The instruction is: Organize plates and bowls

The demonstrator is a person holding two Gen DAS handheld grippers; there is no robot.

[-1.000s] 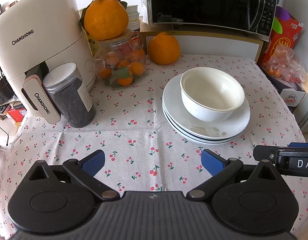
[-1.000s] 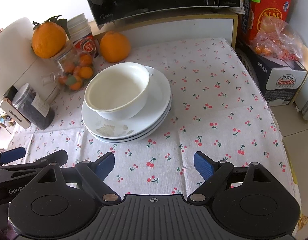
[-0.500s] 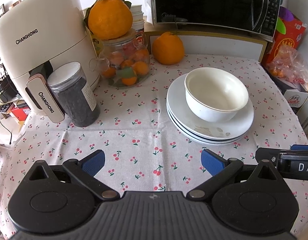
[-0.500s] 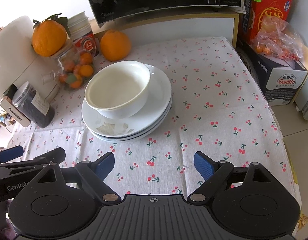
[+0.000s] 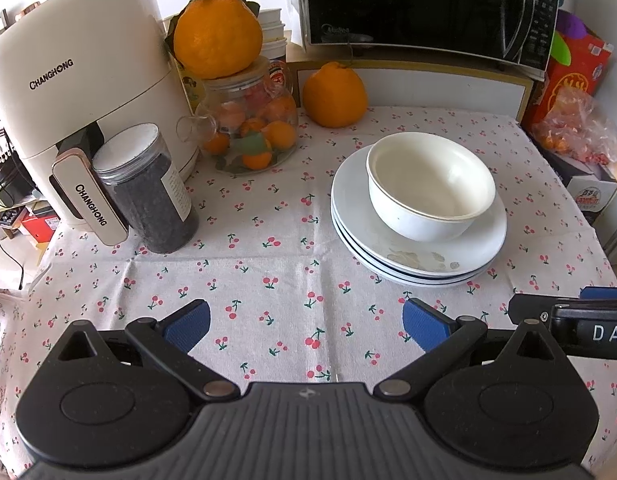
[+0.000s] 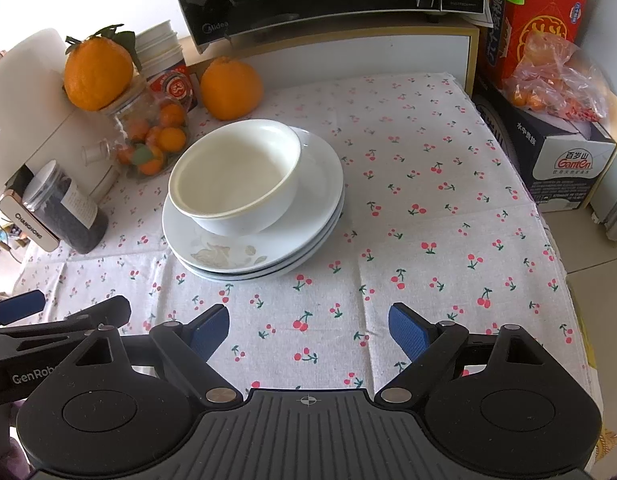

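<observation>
A white bowl [image 5: 430, 186] sits on a stack of white plates [image 5: 418, 256] on the cherry-print tablecloth. In the right wrist view the bowl [image 6: 234, 176] and the plates [image 6: 268, 254] lie ahead and to the left. My left gripper [image 5: 306, 326] is open and empty, low over the cloth, short of the plates. My right gripper [image 6: 308, 330] is open and empty, near the table's front, in front of the plates. The right gripper's finger shows at the left wrist view's right edge [image 5: 568, 316].
A white air fryer [image 5: 80, 92], a dark-filled jar [image 5: 148, 188] and a glass jar of small oranges [image 5: 252, 128] with a big orange on top stand at the left. Another orange [image 5: 334, 94] and a microwave [image 5: 428, 4] are behind. Boxes [image 6: 548, 140] stand beyond the table's right edge.
Both grippers have drawn back slightly and drifted; the view of the table shifted a little. The bowl and plates have not moved. Both grippers stay open.
</observation>
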